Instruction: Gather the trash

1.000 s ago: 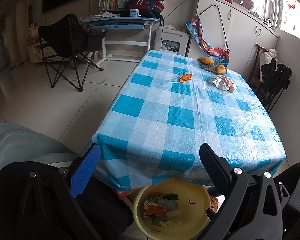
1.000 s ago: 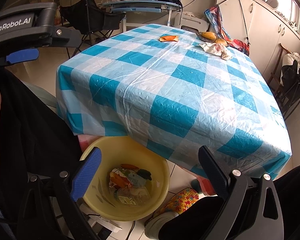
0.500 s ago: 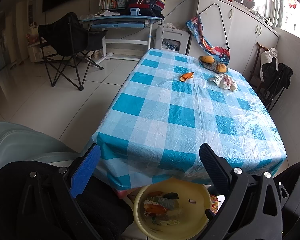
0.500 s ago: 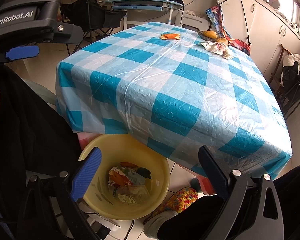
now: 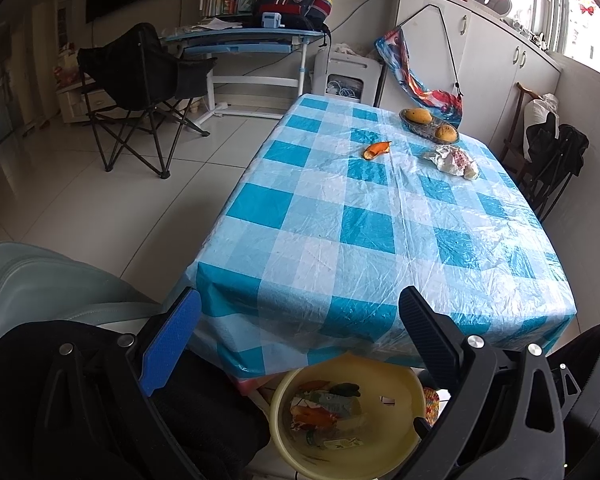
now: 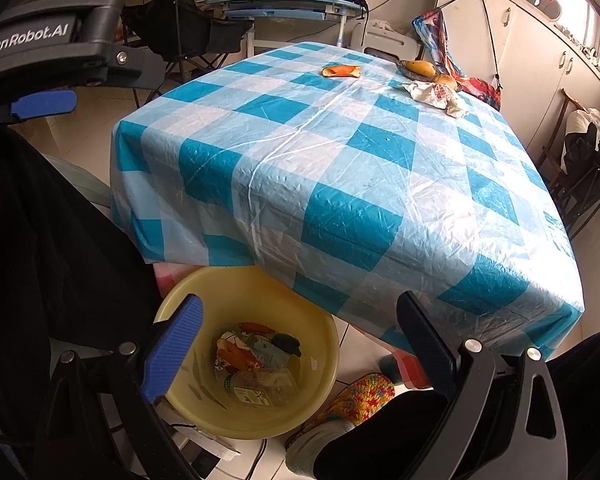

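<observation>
A yellow bin (image 5: pixel 404 380) (image 6: pixel 312 332) with several scraps of trash sits on the floor under the near edge of the table. On the blue checked tablecloth (image 5: pixel 340 232) (image 6: pixel 340 168), far across, lie an orange peel (image 5: pixel 377 149) (image 6: pixel 341 71) and a crumpled wrapper (image 5: pixel 454 160) (image 6: pixel 436 95). My left gripper (image 5: pixel 300 336) hangs open before the table's near edge, nothing between its fingers. My right gripper (image 6: pixel 298 334) is open above the bin, also holding nothing. The left gripper's body (image 6: pixel 52 52) shows at upper left in the right wrist view.
A dish with two mangoes (image 5: pixel 428 122) (image 6: pixel 426 69) stands at the table's far end. A black folding chair (image 5: pixel 140 92) and a blue desk (image 5: pixel 244 40) stand beyond, white cabinets (image 5: pixel 480 60) on the right. A grey chair back (image 5: pixel 40 284) sits near left; a slippered foot (image 6: pixel 352 400) rests by the bin.
Both grippers stay open and nearly still. The right wrist view has drifted slightly back and up from the bin; the trash on the table has not moved.
</observation>
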{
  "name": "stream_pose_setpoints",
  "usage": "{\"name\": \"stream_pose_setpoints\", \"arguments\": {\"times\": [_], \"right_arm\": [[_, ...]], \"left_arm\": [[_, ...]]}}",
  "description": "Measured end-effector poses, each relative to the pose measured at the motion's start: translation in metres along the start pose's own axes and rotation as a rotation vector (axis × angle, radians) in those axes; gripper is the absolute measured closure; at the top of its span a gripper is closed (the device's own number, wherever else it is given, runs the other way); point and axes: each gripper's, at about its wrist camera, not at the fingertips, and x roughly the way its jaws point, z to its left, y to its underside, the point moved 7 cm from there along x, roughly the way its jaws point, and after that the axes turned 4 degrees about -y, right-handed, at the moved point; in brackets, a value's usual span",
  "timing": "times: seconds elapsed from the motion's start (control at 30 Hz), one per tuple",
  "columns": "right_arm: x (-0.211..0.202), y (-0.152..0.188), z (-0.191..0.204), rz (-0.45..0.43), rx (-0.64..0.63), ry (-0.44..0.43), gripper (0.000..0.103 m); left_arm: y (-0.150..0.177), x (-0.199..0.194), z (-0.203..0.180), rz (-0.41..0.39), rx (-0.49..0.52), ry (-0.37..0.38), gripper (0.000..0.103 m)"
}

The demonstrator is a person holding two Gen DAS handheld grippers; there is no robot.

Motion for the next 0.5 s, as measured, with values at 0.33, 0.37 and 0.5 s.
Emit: {"name": "stream_pose_setpoints", "arguments": {"times": [0.33,0.37,0.5], "right_arm": [[-0.0004,-0.0008,-0.0003,0.002,0.001,0.001,0.010],[-0.0004,-0.0007,-0.0004,0.002,0.003,0.001,0.010],[-0.0031,-0.0049,-0.0056,-0.002,0.039,-0.020,0.010]], "left_arm": [[-0.0006,0.0003,-0.0002,0.002,0.001,0.000,0.007],[-0.0013,0.0006,-0.0003,0.001,0.001,0.000,0.007],[-0.0025,-0.0009,0.0031,0.005,-0.016,0.014,0.007]]}}
